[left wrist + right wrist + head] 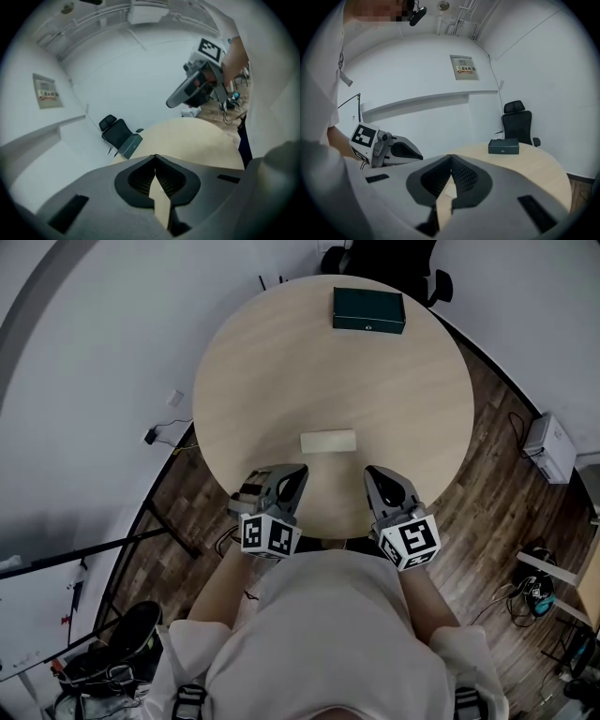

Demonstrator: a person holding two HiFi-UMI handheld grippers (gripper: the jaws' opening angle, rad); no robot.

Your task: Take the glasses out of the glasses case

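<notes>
Ahead of two closed grippers: one pale box (328, 441) close by, one dark green case (368, 309) far off.

Side by side over the near edge of the one round surface (281, 362), the left gripper (296, 472) and the right gripper (375, 474) each have their jaws pressed together at the tips with nothing between them. The pale box lies just ahead, between the two and touching neither. The dark green case, lid down with one small front clasp, sits well beyond, roughly straight out from the right gripper. Which of the two holds glasses cannot be told. One black chair (516, 119) stands past the far edge.
</notes>
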